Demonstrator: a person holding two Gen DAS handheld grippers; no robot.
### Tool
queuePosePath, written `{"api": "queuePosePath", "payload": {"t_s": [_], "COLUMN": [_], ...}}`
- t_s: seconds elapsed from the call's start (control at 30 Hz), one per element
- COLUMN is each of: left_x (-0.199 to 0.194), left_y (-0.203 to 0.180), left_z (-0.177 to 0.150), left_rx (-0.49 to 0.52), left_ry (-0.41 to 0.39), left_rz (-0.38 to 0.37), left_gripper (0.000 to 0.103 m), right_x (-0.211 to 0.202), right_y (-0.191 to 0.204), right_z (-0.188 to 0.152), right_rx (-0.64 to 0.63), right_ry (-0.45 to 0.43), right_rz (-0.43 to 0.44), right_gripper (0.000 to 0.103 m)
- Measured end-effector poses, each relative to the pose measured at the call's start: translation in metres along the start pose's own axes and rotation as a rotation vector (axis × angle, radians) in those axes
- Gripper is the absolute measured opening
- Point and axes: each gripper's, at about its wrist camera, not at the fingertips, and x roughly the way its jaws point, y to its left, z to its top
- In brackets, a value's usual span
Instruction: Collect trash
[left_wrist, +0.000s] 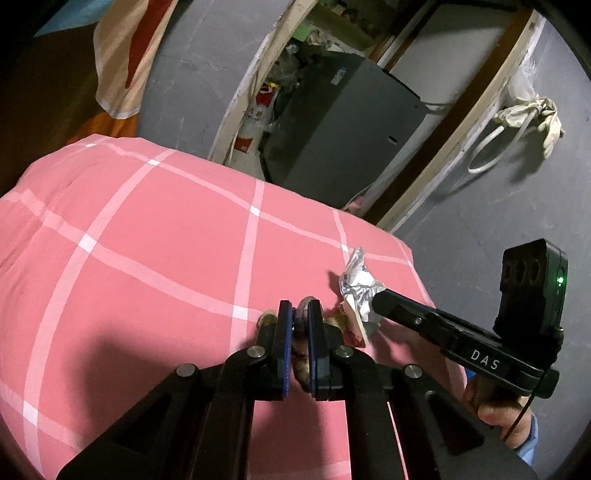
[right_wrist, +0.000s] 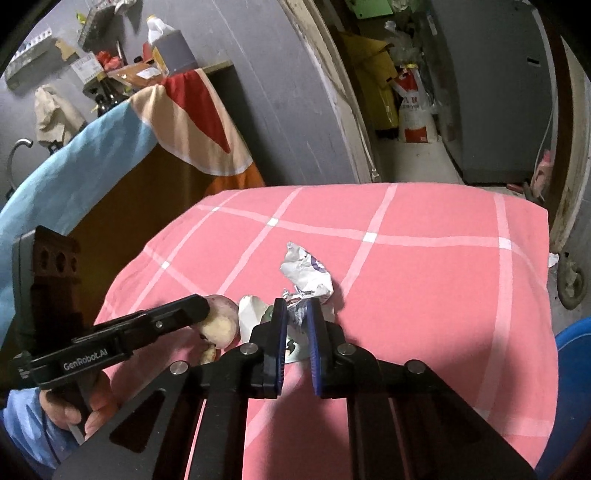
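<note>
Your left tongs (left_wrist: 299, 312) clamp a brownish fruit scrap (left_wrist: 300, 321); your right tongs (right_wrist: 297, 314) pinch the crumpled wrapper (right_wrist: 306, 273) just ahead on the pink checked cloth (right_wrist: 424, 280). Only the right view shows the blue tub (right_wrist: 572, 354).

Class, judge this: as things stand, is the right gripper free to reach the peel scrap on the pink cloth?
Probably not: the right gripper is shut on the crumpled wrapper, and the left gripper already clamps the peel scrap.
</note>
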Motion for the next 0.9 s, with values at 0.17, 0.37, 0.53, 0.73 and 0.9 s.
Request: {"api": "queuePosePath", "payload": {"t_s": [0.17, 0.37, 0.53, 0.73, 0.9], "left_x": [-0.008, -0.019, -0.027, -0.042, -0.055], "left_y": [0.001, 0.002, -0.004, -0.019, -0.034], "left_z": [0.000, -0.003, -0.011, -0.032, -0.055], "left_rx": [-0.008, -0.027, -0.011, 0.082, 0.151], "left_ry": [-0.031, -0.044, -0.040, -0.042, -0.065], "left_rz": [-0.025, -0.038, -0.038, -0.001, 0.028], "left_gripper": [0.005, 0.005, 0.005, 0.005, 0.005], "right_x": [-0.007, -0.021, -0.031, -0.043, -0.054], "right_y": [0.000, 0.001, 0.002, 0.009, 0.021], "right_z": [-0.003, -0.008, -0.012, -0.025, -0.044], "right_rx": [0.000, -0.017, -0.023, -0.036, -0.059], "right_ry": [-0.031, -0.093, -0.126, -0.134, -0.150], "right_rz": [0.013, 0.034, 0.058, 0.062, 0.053], "right_gripper": [0.009, 0.009, 0.009, 0.009, 0.009]}}
